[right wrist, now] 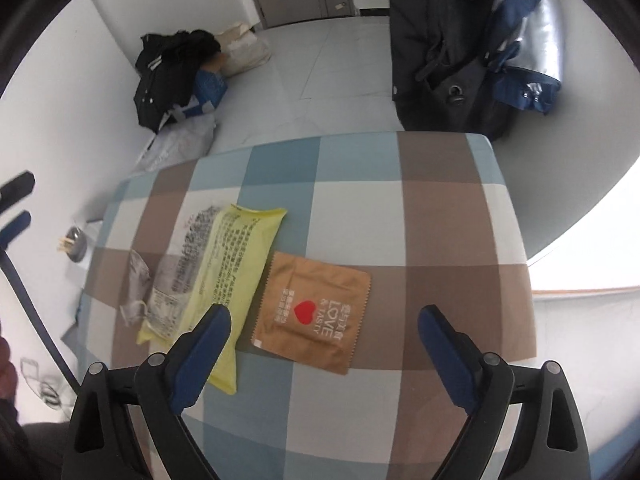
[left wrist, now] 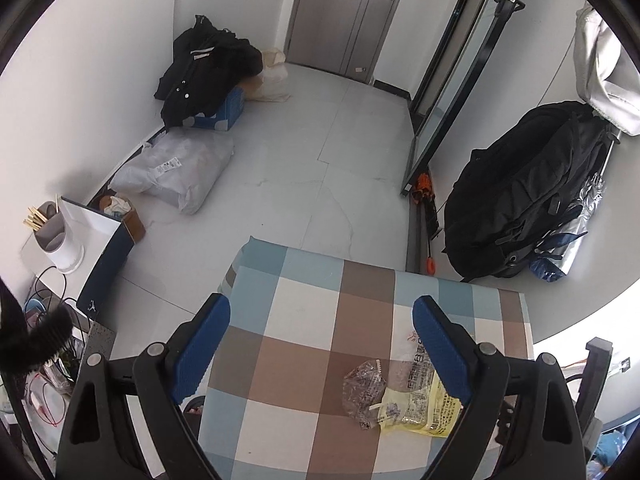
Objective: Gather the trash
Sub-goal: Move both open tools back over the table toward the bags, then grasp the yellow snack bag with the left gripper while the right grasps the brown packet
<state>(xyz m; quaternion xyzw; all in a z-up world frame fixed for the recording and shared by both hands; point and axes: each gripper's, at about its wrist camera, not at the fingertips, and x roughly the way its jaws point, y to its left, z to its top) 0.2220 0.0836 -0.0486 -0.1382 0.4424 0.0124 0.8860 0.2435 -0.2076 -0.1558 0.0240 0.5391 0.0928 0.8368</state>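
Left wrist view: the left gripper (left wrist: 321,334) is held with fingers spread above the checked table (left wrist: 296,320); the yellow wrapper (left wrist: 424,404) is seen beside its right finger.
Right wrist view: the right gripper (right wrist: 324,336) is held spread wide, nothing pinched; a brown packet (right wrist: 316,312) is seen between the fingers, flat on the table (right wrist: 440,220), just right of the yellow wrapper (right wrist: 224,276).

A lived-in home: checked tablecloth (right wrist: 440,220), backpack (left wrist: 520,188), chopstick holder (left wrist: 60,236).

A matt woven checked cloth (right wrist: 360,208) carries a glossy yellow plastic wrapper (right wrist: 224,264), a crinkled clear film wrapper (left wrist: 366,390) and a satin-sheen brown foil sachet (right wrist: 316,312), beyond which lie smooth pale floor tiles (left wrist: 312,152) and a matt black fabric backpack (left wrist: 520,192).
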